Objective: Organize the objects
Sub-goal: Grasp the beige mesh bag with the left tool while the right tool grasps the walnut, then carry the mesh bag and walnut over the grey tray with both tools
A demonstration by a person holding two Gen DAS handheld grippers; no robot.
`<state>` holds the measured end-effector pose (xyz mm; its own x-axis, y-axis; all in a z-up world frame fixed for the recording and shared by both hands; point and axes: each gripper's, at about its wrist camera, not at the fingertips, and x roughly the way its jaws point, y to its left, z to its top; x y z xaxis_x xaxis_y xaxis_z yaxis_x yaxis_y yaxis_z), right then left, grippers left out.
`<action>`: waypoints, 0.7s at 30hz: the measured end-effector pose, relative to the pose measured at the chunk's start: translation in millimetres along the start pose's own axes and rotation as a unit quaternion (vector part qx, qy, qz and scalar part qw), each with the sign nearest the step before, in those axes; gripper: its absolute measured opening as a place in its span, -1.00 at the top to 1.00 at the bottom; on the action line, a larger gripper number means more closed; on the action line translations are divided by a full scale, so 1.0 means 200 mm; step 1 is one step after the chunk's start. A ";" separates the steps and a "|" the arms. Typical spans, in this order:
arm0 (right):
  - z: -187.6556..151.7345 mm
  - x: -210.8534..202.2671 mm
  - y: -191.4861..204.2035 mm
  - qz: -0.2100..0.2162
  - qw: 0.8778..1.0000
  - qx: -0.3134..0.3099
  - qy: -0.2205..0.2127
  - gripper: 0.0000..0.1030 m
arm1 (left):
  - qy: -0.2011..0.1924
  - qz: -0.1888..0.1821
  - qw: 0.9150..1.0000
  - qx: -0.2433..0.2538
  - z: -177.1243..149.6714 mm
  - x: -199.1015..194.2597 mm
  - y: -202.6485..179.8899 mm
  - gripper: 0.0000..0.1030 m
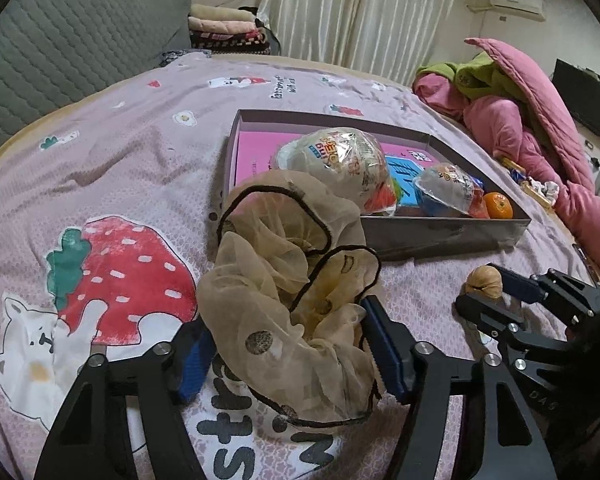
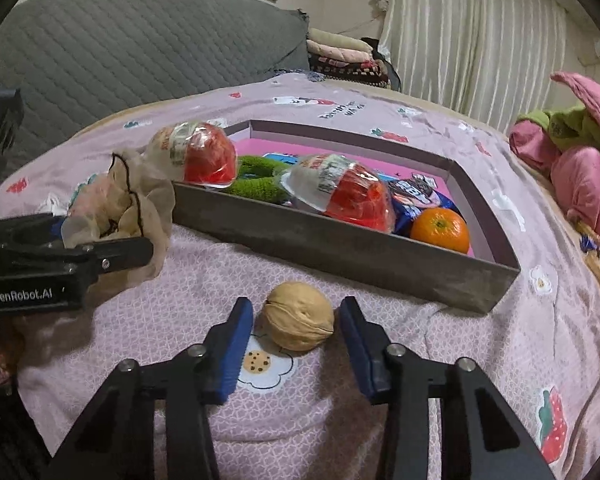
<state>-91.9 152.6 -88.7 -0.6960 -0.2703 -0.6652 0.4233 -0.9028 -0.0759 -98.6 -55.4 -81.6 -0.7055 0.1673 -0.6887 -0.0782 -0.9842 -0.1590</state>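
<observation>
A beige mesh scrunchie [image 1: 284, 312] with black trim lies on the bedspread and fills the gap of my left gripper [image 1: 288, 346]. Its fabric touches both blue pads [image 1: 382, 346]. The scrunchie [image 2: 120, 204] and the left gripper [image 2: 100, 236] also show at the left of the right wrist view. A walnut [image 2: 300, 316] rests on the bedspread between the fingers of my right gripper [image 2: 296, 316]. A narrow gap shows on each side of it. The walnut [image 1: 484, 280] also shows in the left wrist view, at the right gripper [image 1: 488, 296].
A shallow grey box [image 2: 340, 256] with a pink floor holds two wrapped toy eggs [image 2: 340, 192], a green plush, snack packets and an orange [image 2: 440, 230]. Pink and green bedding [image 1: 520, 128] is heaped at the right. A grey headboard [image 2: 140, 36] stands behind.
</observation>
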 end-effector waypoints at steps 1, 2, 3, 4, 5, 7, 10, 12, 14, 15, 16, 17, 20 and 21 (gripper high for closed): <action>0.00 0.00 0.01 -0.002 1.000 -0.006 0.000 0.30 | 0.001 -0.004 1.000 0.001 0.00 0.00 0.00 -0.14; 0.00 0.01 0.01 -0.004 1.000 -0.009 0.001 0.32 | 0.002 -0.007 1.000 0.001 0.01 0.01 -0.01 -0.09; 0.00 0.01 0.02 -0.004 1.000 -0.011 0.003 0.32 | 0.003 -0.012 1.000 0.000 0.01 0.01 -0.01 0.02; 0.00 0.01 0.02 -0.001 1.000 -0.012 0.003 0.32 | 0.007 -0.020 1.000 -0.002 0.01 0.02 -0.02 0.12; 0.00 0.01 0.02 0.003 1.000 -0.012 0.001 0.32 | 0.008 -0.024 1.000 -0.005 0.01 0.02 -0.02 0.15; -0.01 0.00 0.01 0.005 1.000 -0.009 -0.001 0.32 | 0.008 -0.031 0.999 -0.009 0.01 0.02 -0.01 0.32; -0.01 -0.01 0.01 0.010 1.000 -0.006 -0.008 0.32 | 0.006 -0.041 0.999 -0.008 0.02 0.01 -0.02 0.45; 0.00 -0.02 0.00 0.013 1.000 -0.004 -0.013 0.32 | 0.004 -0.047 0.999 -0.008 0.02 0.00 -0.02 0.50; 0.00 -0.03 0.00 0.014 1.000 -0.003 -0.018 0.32 | 0.002 -0.052 0.999 -0.009 0.02 -0.02 -0.02 0.52; 0.01 -0.03 0.00 0.016 1.000 -0.003 -0.020 0.32 | 0.000 -0.056 0.998 -0.010 0.02 -0.02 -0.02 0.53; 0.01 -0.04 0.00 0.018 1.000 -0.003 -0.023 0.32 | 0.000 -0.060 0.998 -0.012 0.02 -0.03 -0.02 0.53; 0.01 -0.04 0.00 0.020 0.999 -0.004 -0.027 0.32 | 0.000 -0.063 0.998 -0.014 0.02 -0.03 -0.02 0.53; 0.01 -0.06 0.02 0.023 0.999 -0.008 -0.032 0.32 | -0.005 -0.072 0.997 -0.016 0.02 -0.06 -0.01 0.56; 0.01 -0.06 0.02 0.023 0.999 -0.009 -0.034 0.32 | -0.008 -0.074 0.997 -0.016 0.02 -0.07 -0.02 0.57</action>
<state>-82.9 151.8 -78.8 -0.7134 -0.3336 -0.6162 0.4649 -0.8833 -0.0601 -91.5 -55.0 -68.1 -0.6988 0.3103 -0.6445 -0.1613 -0.9461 -0.2807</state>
